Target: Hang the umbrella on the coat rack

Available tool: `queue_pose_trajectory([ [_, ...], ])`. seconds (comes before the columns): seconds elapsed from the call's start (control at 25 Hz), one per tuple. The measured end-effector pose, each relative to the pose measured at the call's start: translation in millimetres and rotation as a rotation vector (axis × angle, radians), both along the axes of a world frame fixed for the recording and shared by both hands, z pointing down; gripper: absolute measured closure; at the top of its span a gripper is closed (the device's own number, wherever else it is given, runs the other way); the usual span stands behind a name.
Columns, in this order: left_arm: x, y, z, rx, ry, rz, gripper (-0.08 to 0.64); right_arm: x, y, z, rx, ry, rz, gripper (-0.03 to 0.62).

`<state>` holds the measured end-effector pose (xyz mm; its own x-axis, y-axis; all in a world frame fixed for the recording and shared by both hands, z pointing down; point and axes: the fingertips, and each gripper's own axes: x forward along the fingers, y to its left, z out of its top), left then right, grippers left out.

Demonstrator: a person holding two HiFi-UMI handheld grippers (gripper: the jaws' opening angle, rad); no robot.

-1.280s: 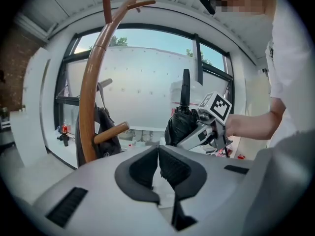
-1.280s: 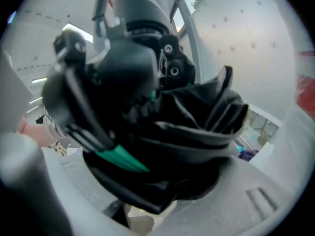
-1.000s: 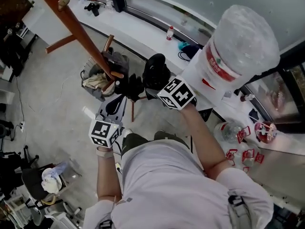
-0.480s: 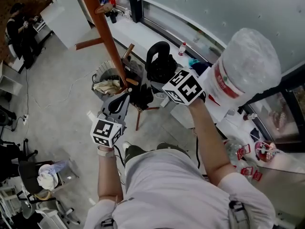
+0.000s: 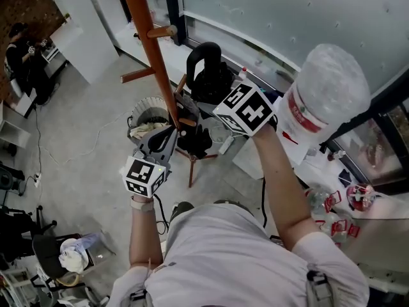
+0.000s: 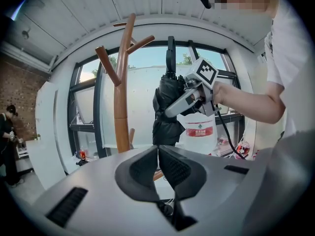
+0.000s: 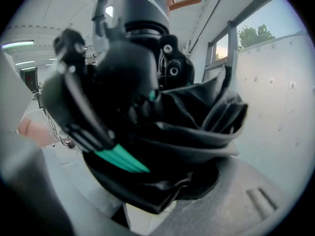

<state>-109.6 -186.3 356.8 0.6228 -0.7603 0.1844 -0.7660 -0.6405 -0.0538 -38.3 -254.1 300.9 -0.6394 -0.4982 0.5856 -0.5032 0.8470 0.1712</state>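
The black folded umbrella (image 5: 206, 75) hangs upright in the air, its loop handle on top, close to the right of the brown wooden coat rack (image 5: 151, 43). My right gripper (image 5: 217, 107) is shut on its bundled fabric; in the right gripper view the umbrella (image 7: 162, 117), with teal ribs showing, fills the frame between the jaws. My left gripper (image 5: 170, 134) is lower and to the left, near the rack's pole, shut with nothing in it. From the left gripper view I see the rack (image 6: 121, 92), its bare pegs, the umbrella (image 6: 166, 107) and the right gripper (image 6: 173, 108).
A water dispenser with a big bottle (image 5: 327, 82) stands right of the umbrella. A waste bin (image 5: 146, 117) sits by the rack's foot. Windows run behind. A person (image 5: 22, 56) stands far left; an office chair (image 5: 67, 248) is at lower left.
Both grippers have risen, the right one more. The umbrella has gone up with it, its handle now near the rack's pegs.
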Motion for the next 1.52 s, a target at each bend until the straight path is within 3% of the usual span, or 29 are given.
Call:
queue_pose_trajectory([
  [0.32,-6,-2,-8,0.012,0.002,0.044,0.557,-15,-13,-29,0.036,-0.001,0.021,0.339],
  [1.52,-37,-14,12,-0.034,0.073,-0.042,0.557,-50,-43,-25,-0.029,-0.003,-0.049,0.337],
])
